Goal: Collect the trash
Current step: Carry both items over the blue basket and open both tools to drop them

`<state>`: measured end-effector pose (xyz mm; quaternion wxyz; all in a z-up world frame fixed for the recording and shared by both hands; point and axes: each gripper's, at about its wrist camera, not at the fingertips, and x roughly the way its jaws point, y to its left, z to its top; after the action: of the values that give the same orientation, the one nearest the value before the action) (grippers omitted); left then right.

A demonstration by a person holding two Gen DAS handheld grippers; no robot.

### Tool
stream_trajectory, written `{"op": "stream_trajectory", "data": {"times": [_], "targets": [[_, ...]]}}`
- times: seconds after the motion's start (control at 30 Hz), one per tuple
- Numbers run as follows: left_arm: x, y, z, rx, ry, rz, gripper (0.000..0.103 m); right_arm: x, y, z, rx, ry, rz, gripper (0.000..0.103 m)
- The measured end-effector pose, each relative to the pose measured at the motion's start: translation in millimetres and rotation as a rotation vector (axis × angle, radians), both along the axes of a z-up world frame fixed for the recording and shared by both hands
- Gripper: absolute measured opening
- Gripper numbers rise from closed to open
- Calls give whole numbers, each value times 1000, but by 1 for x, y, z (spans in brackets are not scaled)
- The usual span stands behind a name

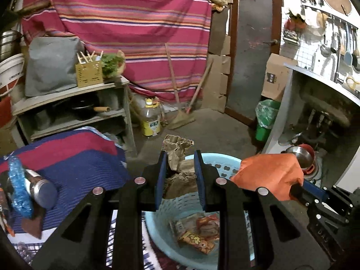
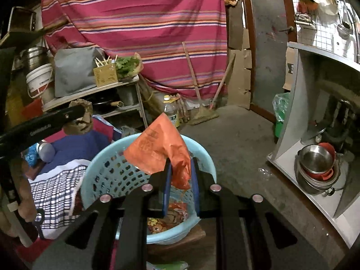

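**With both grippers loaded above the basket, the drop is coming due**

While each gripper is carrying a piece of trash, the step in hand looks like the delivery: both loads are hanging over the light blue basket [image 2: 203,155], ready to be let go.

The left gripper [image 1: 180,175] is pinching a crumpled brown paper bag [image 1: 177,157] between its blue pads, and in the left wrist view the paper is bunching up just over the basket's near rim. The right gripper [image 2: 181,180] is pinching an orange plastic bag [image 2: 157,148] by its lower corner, so that most of the plastic is fanning up and to the left over the basket's mouth. Neither gripper is spread; both are closed on their loads.

Inside the basket, several printed snack wrappers [image 1: 198,234] are already lying on its floor, which suggests the collecting is well under way. The basket itself is sitting beside a bed covered in a blue and red blanket [image 1: 74,157], where a steel flask [image 1: 38,184] and a blue wrapper [image 1: 18,182] are lying near the blanket's left edge; I am judging that blue wrapper to be possible remaining trash.

The next move is calling for little: opening each pair of fingers while the load is hanging inside the rim. The orange bag is light and wide, so it may be drifting toward the left rim unless it is lowered first.
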<state>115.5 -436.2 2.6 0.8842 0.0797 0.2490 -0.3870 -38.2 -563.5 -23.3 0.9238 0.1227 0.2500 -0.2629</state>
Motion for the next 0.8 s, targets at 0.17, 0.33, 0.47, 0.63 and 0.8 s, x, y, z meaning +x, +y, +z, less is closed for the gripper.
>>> {"op": "stream_trajectory", "data": {"times": [0.17,0.33,0.47,0.63,0.8], "targets": [[10,-11,-16,27,47,-30,24,0,-8,-8,26,3,-8,17],[17,-11,-29,55,79,-45,25,3,-8,-14,34,12,-2,17],[17,-4,-29,65,65,-46,30,6,-5,-15,37,20,1,17],[17,23,-20,62,19,19,51,9,-1,-15,28,32,9,17],[23,70,-7,55,-46,153,78,18,9,-14,24,31,30,17]]}}
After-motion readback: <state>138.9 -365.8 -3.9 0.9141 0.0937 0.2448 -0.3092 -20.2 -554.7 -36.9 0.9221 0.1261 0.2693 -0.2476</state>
